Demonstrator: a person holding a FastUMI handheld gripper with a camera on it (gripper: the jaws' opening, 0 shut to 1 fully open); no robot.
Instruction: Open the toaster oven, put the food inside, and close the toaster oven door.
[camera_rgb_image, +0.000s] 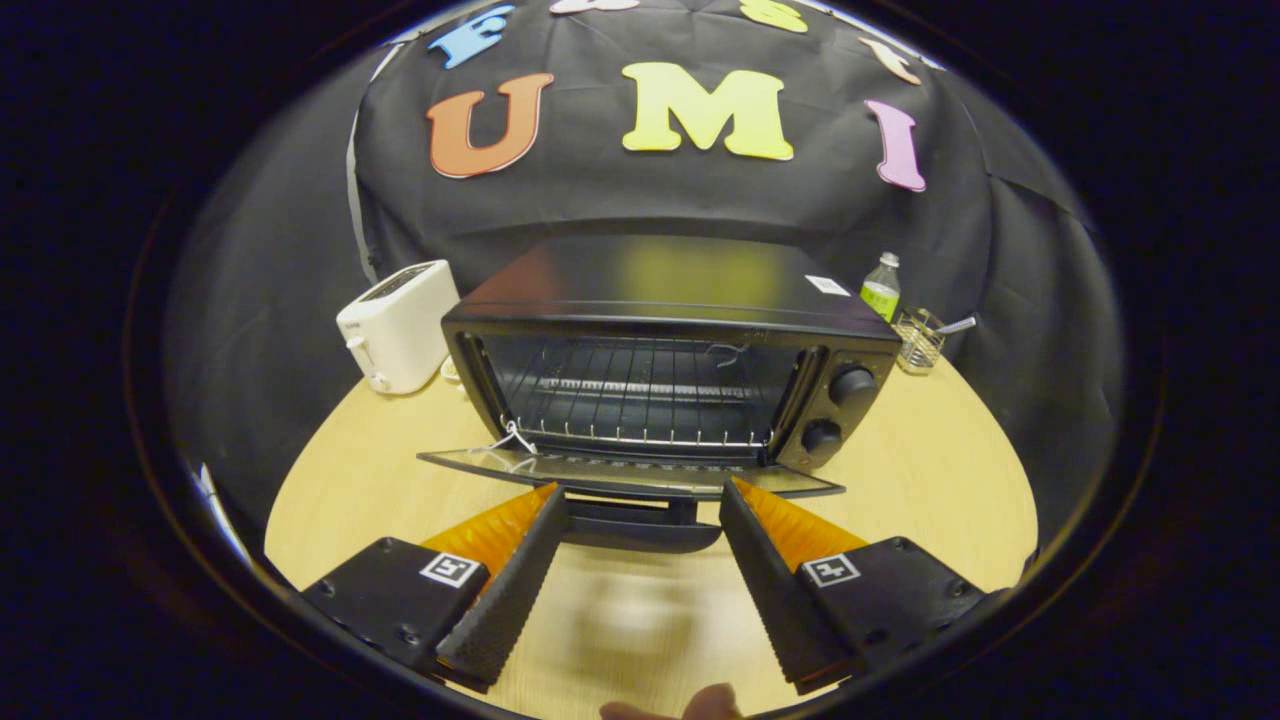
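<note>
My tool (642, 492) spread wide and holding nothing, toaster oven (670, 350) just ahead on the tabletop (350, 480), its door (630, 472) dropped open above my fingertips, door handle (640, 525) between them, food nowhere I can make out.

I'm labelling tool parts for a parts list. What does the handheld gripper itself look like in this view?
The gripper has two long wedge-shaped fingers whose inner faces are ridged with a fine grip texture. Each finger grows from a dark, flat mounting block fastened with screws, and each block carries a small square white tag with a black fiducial pattern. No cables are visible.
</note>
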